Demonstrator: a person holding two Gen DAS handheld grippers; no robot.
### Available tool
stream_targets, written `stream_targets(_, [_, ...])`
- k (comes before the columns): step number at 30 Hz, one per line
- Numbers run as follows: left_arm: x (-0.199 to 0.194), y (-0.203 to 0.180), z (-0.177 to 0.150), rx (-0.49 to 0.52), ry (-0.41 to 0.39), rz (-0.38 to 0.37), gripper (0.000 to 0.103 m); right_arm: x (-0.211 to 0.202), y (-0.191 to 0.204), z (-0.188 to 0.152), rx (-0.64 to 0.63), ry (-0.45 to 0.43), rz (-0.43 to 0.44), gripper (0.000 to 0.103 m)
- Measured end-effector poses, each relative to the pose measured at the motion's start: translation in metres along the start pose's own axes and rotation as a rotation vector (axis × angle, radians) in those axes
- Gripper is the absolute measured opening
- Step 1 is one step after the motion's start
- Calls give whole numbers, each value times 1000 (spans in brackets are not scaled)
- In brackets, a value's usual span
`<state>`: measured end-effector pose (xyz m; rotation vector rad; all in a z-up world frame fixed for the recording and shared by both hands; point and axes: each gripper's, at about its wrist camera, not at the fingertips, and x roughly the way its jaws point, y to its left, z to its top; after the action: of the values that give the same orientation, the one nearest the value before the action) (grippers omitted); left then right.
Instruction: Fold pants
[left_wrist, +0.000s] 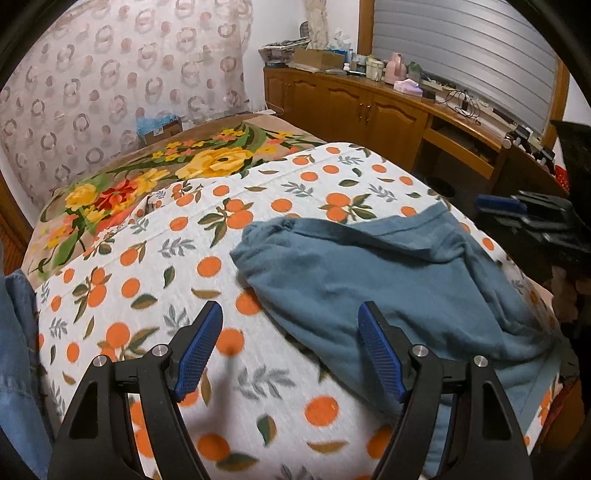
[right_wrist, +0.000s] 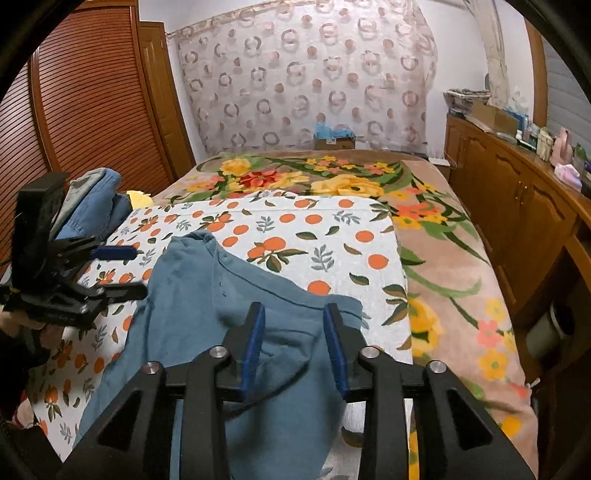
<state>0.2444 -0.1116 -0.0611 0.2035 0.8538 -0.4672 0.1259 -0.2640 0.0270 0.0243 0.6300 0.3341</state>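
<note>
The blue-grey pants (left_wrist: 388, 273) lie crumpled on the orange-print sheet (left_wrist: 155, 258). My left gripper (left_wrist: 290, 317) is open and empty, hovering above the sheet beside the pants' left edge; its right finger is over the fabric. In the right wrist view the pants (right_wrist: 207, 295) spread below my right gripper (right_wrist: 295, 314), which is open just above the fabric near the waistband edge. The left gripper (right_wrist: 133, 269) shows at the left of that view, and the right gripper (left_wrist: 495, 206) shows at the right of the left wrist view.
A floral blanket (right_wrist: 443, 266) covers the rest of the bed. Folded denim clothes (right_wrist: 96, 203) lie at the bed's left side. A wooden cabinet (left_wrist: 369, 107) with clutter on top runs along the right. A louvred wardrobe (right_wrist: 85, 92) stands at left.
</note>
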Motion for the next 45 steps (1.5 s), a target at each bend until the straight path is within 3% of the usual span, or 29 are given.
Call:
stream_targets(13, [25,16,2,-56,24,-9,77,32,-14,-1,2,114,0,36])
stream_targets(14, [25,17,2,-58,24,-11,77,33,-14,0,-1,114,-1,29])
stream_targets(15, [25,18,2,-59,25,-13,77,33,-14,1,-5,110,1,11])
stream_targets(18, [25,18,2,-56,21,-12,77,30,-11,5,-27,85,12,3])
stream_targets(25, [26,18,2,-58,13,-14,77,17,-25,17,-27,10,-66,2])
stream_targets(32, [16,14,7,-50,-11,-21,77,28,-30,18,-36,30,-140,3])
stream_targets(37, [8,6,8,-30,-20,-23,77,37,-27,17,-19,50,-146,3])
stream_targets(42, [0,2,4,-23,-28,-25,77,26,-29,18,-1,44,-144,23])
stream_targets(45, [-8,-3,1,-18,-36,-28,77,12,-25,12,-1,33,-145,28])
